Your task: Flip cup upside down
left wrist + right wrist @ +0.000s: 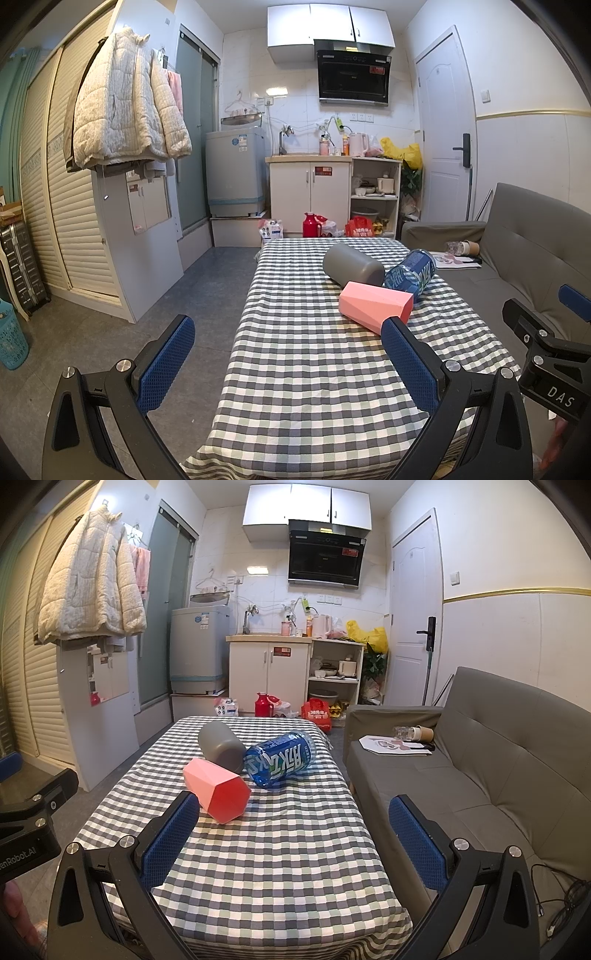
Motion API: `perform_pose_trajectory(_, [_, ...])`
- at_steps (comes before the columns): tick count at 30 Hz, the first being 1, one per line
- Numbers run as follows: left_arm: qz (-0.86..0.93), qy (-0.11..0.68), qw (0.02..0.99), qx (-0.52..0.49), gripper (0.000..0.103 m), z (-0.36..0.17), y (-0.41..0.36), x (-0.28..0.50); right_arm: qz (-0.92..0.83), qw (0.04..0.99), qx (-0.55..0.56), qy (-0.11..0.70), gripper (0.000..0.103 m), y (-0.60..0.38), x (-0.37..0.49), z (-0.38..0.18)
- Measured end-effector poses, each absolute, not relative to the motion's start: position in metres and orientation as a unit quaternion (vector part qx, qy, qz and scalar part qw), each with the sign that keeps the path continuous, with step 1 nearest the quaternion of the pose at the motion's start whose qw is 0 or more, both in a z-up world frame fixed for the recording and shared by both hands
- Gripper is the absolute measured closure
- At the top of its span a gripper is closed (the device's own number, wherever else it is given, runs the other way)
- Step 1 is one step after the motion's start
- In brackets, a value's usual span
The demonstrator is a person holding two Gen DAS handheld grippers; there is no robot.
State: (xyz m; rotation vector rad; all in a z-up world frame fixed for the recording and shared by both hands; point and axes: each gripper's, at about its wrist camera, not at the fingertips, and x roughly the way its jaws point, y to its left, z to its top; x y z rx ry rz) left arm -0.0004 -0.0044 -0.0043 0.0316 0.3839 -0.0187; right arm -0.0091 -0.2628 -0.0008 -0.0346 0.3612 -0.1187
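Observation:
Three cups lie on their sides on the checkered tablecloth (303, 369) (280, 849): a pink faceted cup (375, 304) (218, 790) nearest me, a grey cup (352, 264) (221, 747) behind it, and a blue printed cup (410, 273) (280, 758) to the right. My left gripper (288, 365) is open and empty, held over the table's near left part, short of the pink cup. My right gripper (295, 845) is open and empty, over the table's near part, with the pink cup just beyond its left finger (173, 834).
A grey sofa (498, 760) runs along the table's right side with papers and a paper cup on it. The floor (192, 295) lies to the table's left. Beyond the table stand kitchen cabinets (310, 192), a washing machine (236, 173) and red items on the floor.

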Motion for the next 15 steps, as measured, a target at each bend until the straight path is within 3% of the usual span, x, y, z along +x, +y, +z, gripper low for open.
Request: perform_pose_trajectory(15, [0.0,0.265,0.964,-0.001,0.0,-0.002,0.006,0.023,0.014,0.974,-0.038,0.223,0.0,-0.249,0.029,0.013])
